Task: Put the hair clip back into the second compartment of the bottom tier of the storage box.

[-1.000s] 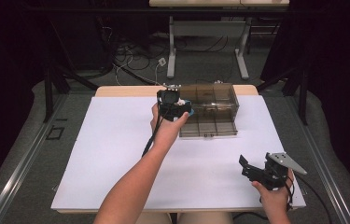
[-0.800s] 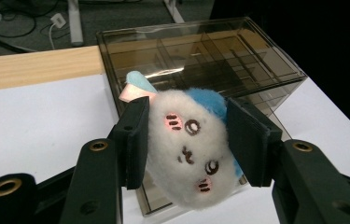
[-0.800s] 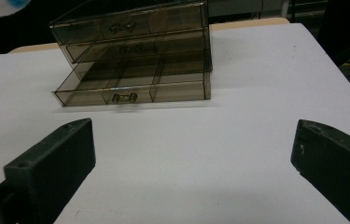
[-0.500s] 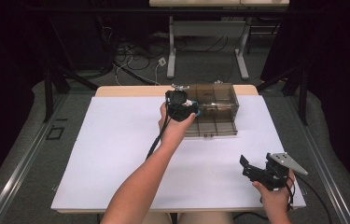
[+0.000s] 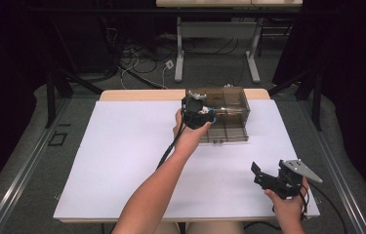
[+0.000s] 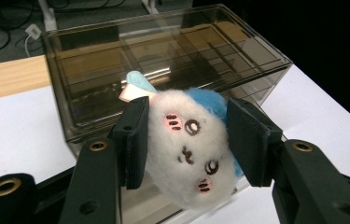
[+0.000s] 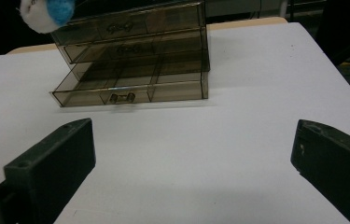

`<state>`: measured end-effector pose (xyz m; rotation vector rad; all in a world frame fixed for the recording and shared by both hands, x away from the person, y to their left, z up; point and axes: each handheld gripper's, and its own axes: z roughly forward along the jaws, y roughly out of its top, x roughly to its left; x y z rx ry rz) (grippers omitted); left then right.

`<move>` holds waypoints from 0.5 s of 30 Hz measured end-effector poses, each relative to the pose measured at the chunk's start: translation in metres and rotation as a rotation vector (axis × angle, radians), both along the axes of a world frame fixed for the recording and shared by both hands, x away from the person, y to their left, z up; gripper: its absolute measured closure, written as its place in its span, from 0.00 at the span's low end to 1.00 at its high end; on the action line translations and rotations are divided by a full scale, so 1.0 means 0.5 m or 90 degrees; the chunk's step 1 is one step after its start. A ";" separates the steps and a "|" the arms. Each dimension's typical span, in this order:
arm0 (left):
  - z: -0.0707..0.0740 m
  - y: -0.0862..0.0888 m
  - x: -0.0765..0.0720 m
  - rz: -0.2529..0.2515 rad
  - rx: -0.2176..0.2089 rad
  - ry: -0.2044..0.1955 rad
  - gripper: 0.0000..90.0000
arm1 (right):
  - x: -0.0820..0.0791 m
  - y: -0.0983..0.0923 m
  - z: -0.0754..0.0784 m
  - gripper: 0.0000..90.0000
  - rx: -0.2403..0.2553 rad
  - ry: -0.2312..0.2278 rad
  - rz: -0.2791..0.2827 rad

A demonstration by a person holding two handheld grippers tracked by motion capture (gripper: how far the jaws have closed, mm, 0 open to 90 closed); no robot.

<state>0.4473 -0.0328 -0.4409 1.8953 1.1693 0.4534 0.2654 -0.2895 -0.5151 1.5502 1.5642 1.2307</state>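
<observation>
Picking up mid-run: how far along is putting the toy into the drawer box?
Done: bottom drawer of the drawer box is pulled out. In hand: left gripper holds the plush toy over the box. Left: drop it in, probably shut the drawer. Right gripper waits open.

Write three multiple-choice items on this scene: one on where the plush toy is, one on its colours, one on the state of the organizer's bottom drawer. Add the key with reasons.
1. Where is the plush toy?
A. lying on the white table
B. clamped between the left gripper's jaws, by the drawer organizer
C. inside the bottom drawer

2. What colours is the toy?
A. white and blue with pink marks
B. green and yellow
C. all black

3. How is the bottom drawer?
A. pushed shut
B. taken out and set aside
C. pulled out toward the person

Key: 1 B, the left gripper pads press both sides of the toy beside the drawer organizer. 2 A, the left gripper view shows white fur, a blue back, pink cheeks. 3 C, the right gripper view shows it sticking out beyond the upper drawers.
</observation>
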 end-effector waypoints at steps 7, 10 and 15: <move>-0.012 -0.013 0.000 -0.008 -0.004 -0.016 0.57 | 0.001 0.000 -0.001 0.00 -0.002 -0.003 0.000; -0.018 -0.016 0.001 -0.015 -0.003 -0.025 0.57 | 0.001 0.001 -0.001 0.00 0.002 -0.001 0.000; -0.028 -0.018 0.004 -0.029 -0.009 -0.040 0.57 | 0.001 0.001 -0.002 0.00 0.001 -0.001 0.001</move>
